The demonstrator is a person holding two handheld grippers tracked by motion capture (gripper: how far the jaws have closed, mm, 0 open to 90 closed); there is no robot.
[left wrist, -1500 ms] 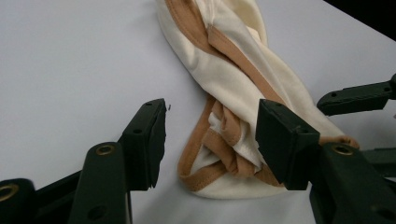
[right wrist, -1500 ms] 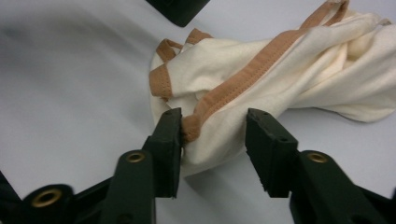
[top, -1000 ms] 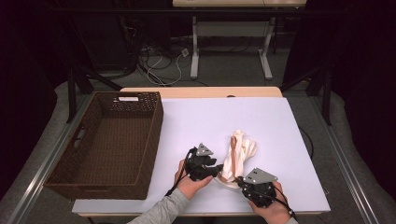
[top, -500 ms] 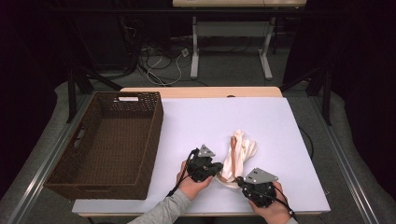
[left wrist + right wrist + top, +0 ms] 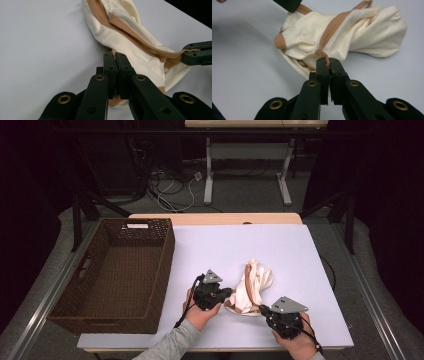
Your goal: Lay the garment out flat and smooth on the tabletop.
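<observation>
**Both claws pinch the tan trim**

Left claw (image 5: 115, 56) clamps the cream garment (image 5: 252, 285)'s tan band; right claw (image 5: 327, 61) bites the same trim. It looks light, limp and slack, best held by that band. It lies on the surface (image 5: 220, 245) front-centre, wicker basket (image 5: 112, 312) left, open room beyond.

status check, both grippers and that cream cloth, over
Left gripper shut on cream cloth, tan trim pinched. Right gripper shut on its tan band too. Cloth bunched on the table, wicker basket apart at left. Nothing in the way.
</observation>
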